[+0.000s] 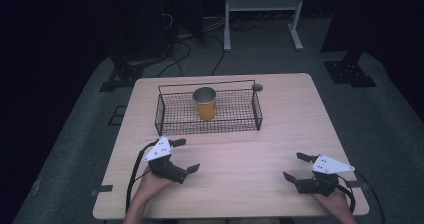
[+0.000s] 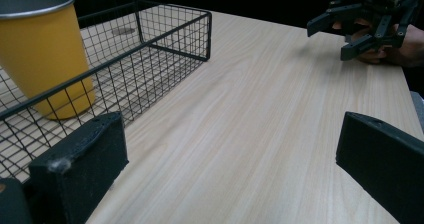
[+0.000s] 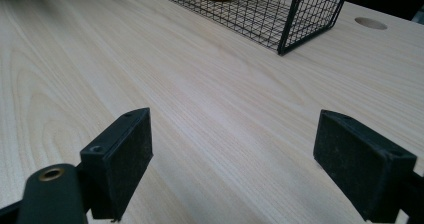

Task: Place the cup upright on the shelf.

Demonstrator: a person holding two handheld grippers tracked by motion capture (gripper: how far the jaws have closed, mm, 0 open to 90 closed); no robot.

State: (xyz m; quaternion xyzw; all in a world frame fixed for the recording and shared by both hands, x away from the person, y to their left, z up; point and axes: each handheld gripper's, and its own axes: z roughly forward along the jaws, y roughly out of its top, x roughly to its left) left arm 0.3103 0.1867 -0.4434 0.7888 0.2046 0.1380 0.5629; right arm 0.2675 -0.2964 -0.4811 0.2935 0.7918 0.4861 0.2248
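A yellow metal cup [image 1: 205, 104] stands upright inside the wire basket [image 1: 165, 115], near the left gripper [image 1: 186, 155]. Both grippers, the right gripper [image 1: 295, 166] included, hover wide open and empty. The cup is probably light, rigid and slick; best pinched across its rim.

A pale wooden table [image 1: 280, 134] with a light, streaky grain carries everything here — its top is rectangular with rounded corners. A black wire basket [image 1: 170, 111] sits directly on it, toward the far edge and a little left of centre. Just beside the basket's far right corner, a small round hole [image 1: 257, 87] is cut into the tabletop. The near half of the wood lies bare — plain grain.
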